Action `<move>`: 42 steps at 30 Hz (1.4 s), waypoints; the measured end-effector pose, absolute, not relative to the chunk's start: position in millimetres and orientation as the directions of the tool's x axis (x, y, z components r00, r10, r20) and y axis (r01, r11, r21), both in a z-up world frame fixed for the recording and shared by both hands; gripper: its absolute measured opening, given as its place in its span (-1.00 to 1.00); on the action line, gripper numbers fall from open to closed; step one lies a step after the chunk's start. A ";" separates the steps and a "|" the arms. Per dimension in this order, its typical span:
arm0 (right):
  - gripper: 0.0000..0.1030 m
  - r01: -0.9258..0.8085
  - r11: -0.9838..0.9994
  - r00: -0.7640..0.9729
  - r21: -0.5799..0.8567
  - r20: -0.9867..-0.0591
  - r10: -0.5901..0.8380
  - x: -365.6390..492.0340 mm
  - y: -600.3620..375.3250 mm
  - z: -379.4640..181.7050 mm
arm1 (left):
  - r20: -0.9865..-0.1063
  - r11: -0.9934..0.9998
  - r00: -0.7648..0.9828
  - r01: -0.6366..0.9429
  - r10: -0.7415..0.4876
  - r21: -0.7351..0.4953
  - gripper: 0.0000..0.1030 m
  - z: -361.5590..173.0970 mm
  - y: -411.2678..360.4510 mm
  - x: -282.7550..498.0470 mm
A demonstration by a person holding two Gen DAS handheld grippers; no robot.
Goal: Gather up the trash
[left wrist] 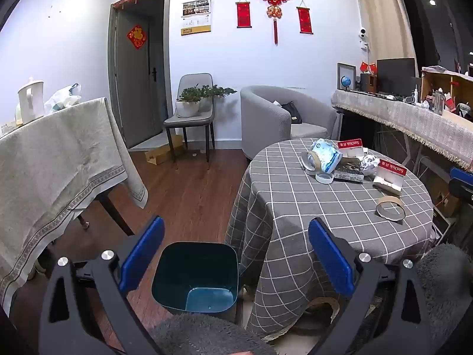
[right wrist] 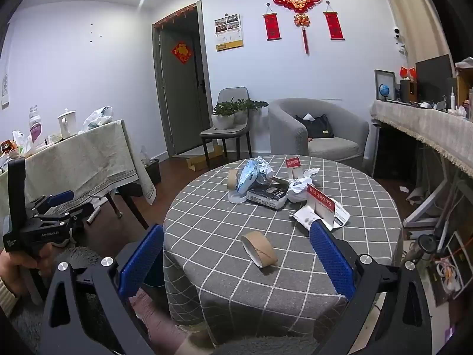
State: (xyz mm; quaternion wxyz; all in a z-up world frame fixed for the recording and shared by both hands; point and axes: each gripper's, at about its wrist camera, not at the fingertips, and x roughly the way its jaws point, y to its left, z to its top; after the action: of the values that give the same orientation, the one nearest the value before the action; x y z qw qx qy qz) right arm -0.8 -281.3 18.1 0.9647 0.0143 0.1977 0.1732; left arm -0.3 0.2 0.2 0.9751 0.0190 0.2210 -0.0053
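Note:
A dark blue trash bin (left wrist: 195, 278) stands on the floor left of the round checked table (left wrist: 325, 207), empty inside. My left gripper (left wrist: 236, 254) is open and empty, above the bin. My right gripper (right wrist: 236, 260) is open and empty, near the table's front edge (right wrist: 266, 284). A cardboard tape core (right wrist: 260, 250) lies just ahead of it, also in the left wrist view (left wrist: 390, 207). Further back lie a red-and-white SanDisk card package (right wrist: 322, 210), a blue plastic wrapper (right wrist: 248, 177), crumpled paper (right wrist: 298, 189), a flat dark box (right wrist: 269, 195) and another cardboard core (right wrist: 233, 179).
A cloth-covered table (left wrist: 59, 159) stands at the left with a kettle and bags. A grey chair with potted plants (left wrist: 192, 103), a grey armchair (left wrist: 275, 118) and a cluttered covered desk (left wrist: 414, 118) line the back and right. The left gripper shows in the right wrist view (right wrist: 56, 204).

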 end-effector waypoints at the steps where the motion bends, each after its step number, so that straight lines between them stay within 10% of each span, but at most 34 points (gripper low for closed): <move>1: 0.94 -0.328 0.940 0.862 0.096 -0.377 0.340 -0.8 -281.1 18.1 | -0.431 0.999 0.902 0.019 -0.003 0.033 0.93 0.2 0.3 -0.4; 42: 0.94 -0.328 0.939 0.859 0.103 -0.380 0.342 0.3 -281.6 18.5 | -0.443 1.000 0.896 0.014 -0.001 0.026 0.93 2.5 0.6 0.4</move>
State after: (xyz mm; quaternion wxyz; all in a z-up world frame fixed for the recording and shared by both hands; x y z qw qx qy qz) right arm 0.3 -281.6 18.5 0.9641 0.0171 0.2002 0.1737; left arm 0.4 0.6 2.5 0.9736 0.0145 0.2276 -0.0040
